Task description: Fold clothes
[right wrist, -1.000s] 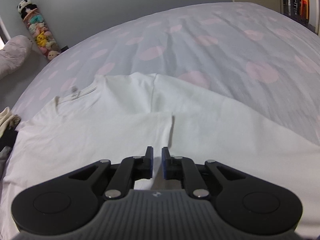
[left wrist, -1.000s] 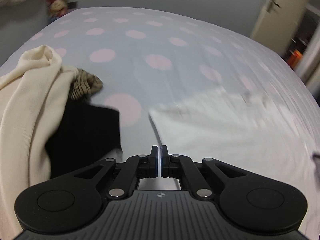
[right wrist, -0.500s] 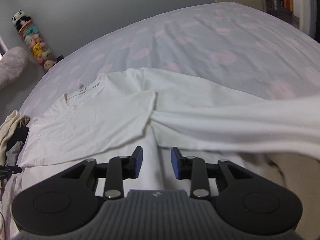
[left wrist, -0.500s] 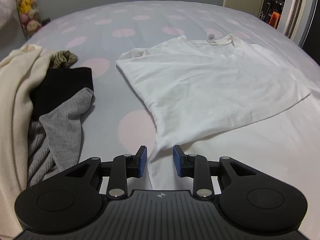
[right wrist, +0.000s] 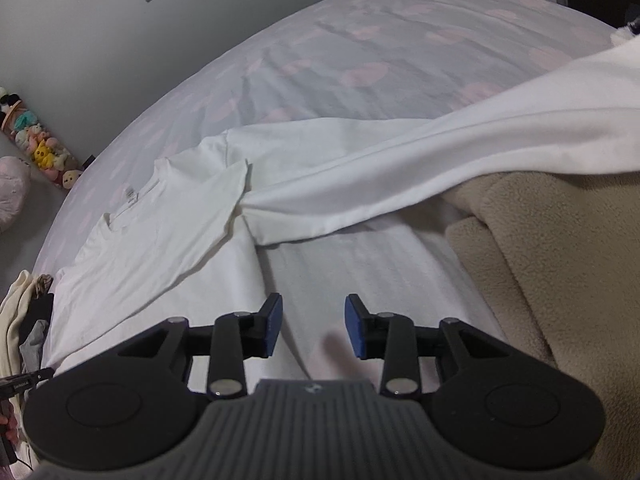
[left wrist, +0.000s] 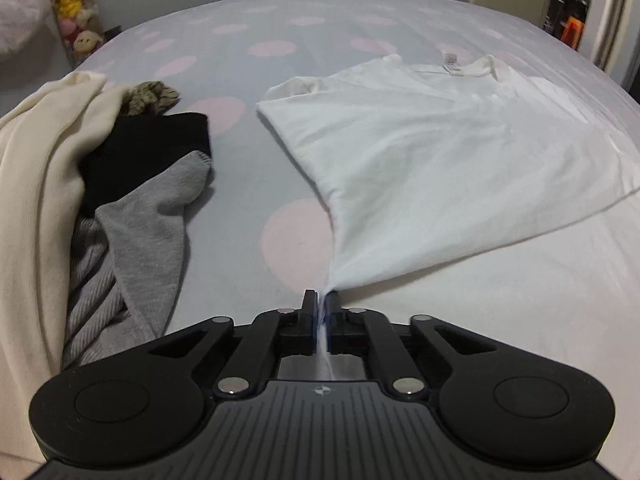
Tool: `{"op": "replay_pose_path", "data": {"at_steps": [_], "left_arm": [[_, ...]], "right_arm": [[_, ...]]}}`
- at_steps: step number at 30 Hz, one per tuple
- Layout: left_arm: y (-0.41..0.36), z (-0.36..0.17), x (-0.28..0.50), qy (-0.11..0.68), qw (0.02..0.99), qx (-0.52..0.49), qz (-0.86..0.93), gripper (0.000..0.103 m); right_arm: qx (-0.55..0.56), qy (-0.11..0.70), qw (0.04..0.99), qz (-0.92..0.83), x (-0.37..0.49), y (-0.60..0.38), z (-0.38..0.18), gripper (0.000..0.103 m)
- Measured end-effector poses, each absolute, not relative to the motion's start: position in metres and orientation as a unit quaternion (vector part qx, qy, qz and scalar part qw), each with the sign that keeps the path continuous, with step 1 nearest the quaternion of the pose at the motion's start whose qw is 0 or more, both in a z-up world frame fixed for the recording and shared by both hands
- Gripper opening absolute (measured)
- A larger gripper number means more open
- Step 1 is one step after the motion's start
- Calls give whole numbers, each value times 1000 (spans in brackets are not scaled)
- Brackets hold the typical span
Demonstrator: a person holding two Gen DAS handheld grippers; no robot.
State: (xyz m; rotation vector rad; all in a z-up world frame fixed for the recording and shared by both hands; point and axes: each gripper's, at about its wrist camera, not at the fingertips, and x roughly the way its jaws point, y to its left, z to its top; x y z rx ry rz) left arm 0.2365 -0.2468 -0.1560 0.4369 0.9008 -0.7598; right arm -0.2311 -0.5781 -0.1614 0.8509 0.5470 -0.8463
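Left gripper: my black two-finger left gripper (left wrist: 320,304) sits low over the bed, pointing along it, its jaws pinched together on a corner of the white cotton T-shirt (left wrist: 432,168).
T-shirt: it lies on the pale grey bedsheet with pink dots (left wrist: 280,32), collar and label at the far end; the cloth rises in a taut cone from the sheet to my left fingers.
Right gripper: my black right gripper with blue pads (right wrist: 313,330) hovers tilted above the near part of the shirt (right wrist: 168,240), jaws wide apart and holding nothing.
Right side of shirt: a long white fold (right wrist: 420,176) stretches up and to the right, past a beige fleecy blanket (right wrist: 552,264); I cannot tell what lifts it.
Clothes pile: to my left lie a cream knitted garment (left wrist: 36,184), a black garment (left wrist: 140,152) and a grey ribbed garment (left wrist: 132,248), apart from the shirt.
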Motion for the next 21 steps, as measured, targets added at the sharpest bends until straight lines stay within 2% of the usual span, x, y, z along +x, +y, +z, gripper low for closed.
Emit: {"op": "replay_pose_path", "data": {"at_steps": [4, 10, 16, 21], "left_arm": [[-241, -149, 231, 429, 812, 204, -339, 10], [-216, -129, 210, 423, 830, 191, -309, 14], [-201, -119, 177, 419, 835, 181, -307, 18], [-190, -116, 155, 423, 838, 173, -297, 20]], "right_arm": [[394, 242, 792, -399, -241, -577, -151, 40], [366, 218, 803, -417, -277, -578, -116, 59], [337, 199, 785, -480, -349, -595, -73, 61], [354, 176, 738, -546, -425, -617, -52, 61]]}}
